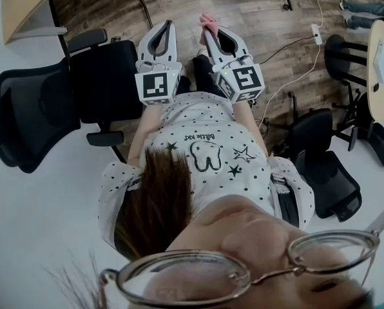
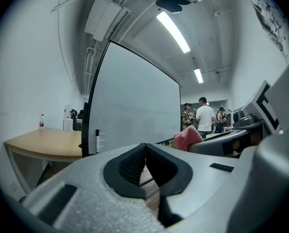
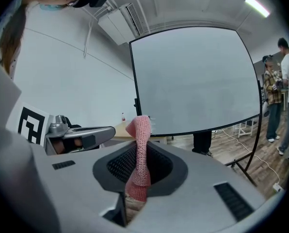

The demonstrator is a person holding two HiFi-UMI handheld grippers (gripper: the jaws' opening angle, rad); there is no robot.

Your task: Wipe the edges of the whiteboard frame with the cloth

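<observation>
The right hand-held gripper (image 3: pixel 137 166) is clenched on a pink knitted cloth (image 3: pixel 138 149). The cloth stands upright between its jaws and curls over at the top, in the lower centre of the right gripper view. In the head view the cloth shows as a pink tuft at the gripper's tip, top centre of the frame, over the wooden floor (image 1: pixel 256 11).

The left hand-held gripper (image 2: pixel 145 149) is clenched with its jaws together and nothing between them. It is held just beside the right one.

The whiteboard (image 3: pixel 198 76) fills the upper right of the right gripper view. Its black frame (image 3: pixel 135 81) runs down its left edge, apart from both grippers.

A wooden tabletop (image 2: pixel 47 142) lies at the lower left of the left gripper view. Black office chairs (image 1: pixel 44 114) stand at the left of the head view.
</observation>
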